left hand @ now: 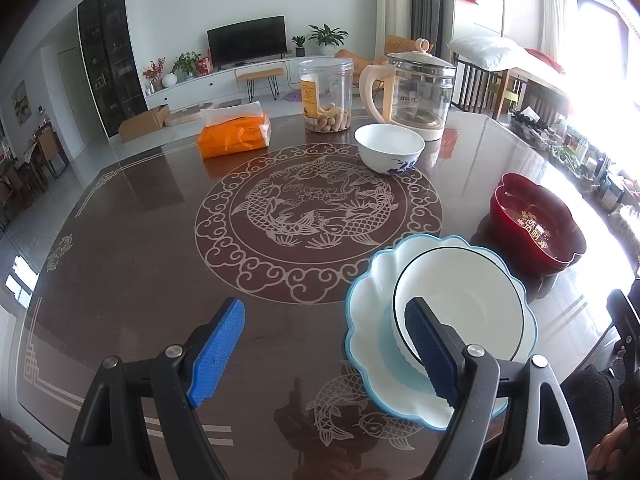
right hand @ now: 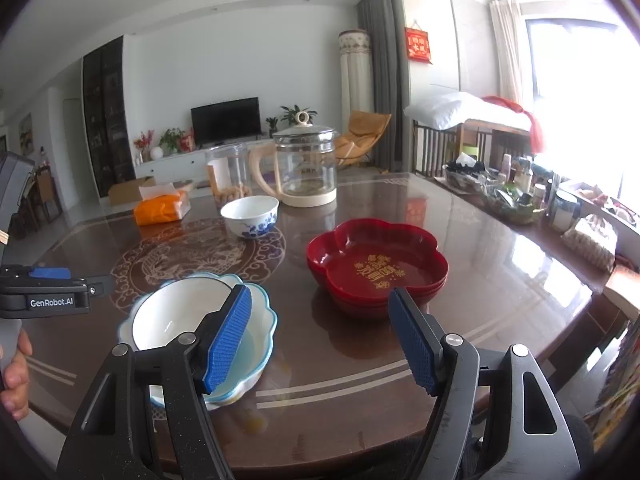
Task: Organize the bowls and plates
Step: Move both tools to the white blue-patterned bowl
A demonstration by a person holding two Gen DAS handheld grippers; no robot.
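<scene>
While both the left tool (left hand: 324, 344) and right tool (right hand: 320, 330) gape unladen, the table (left hand: 140, 240) carries two white bowls (left hand: 389, 147) (left hand: 472, 304), one blue-rimmed plate (left hand: 360, 300) and stacked red plates (right hand: 376, 264).

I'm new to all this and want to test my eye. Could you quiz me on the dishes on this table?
1. True or false: the black-rimmed white bowl sits inside the blue-edged scalloped plate.
2. Which stands nearest the glass kettle? A red dishes; B blue-flowered bowl; C scalloped plate.
3. Fill in: both the left gripper and right gripper are ____.

Key: 1 true; 2 B; 3 open, holding nothing.
</scene>
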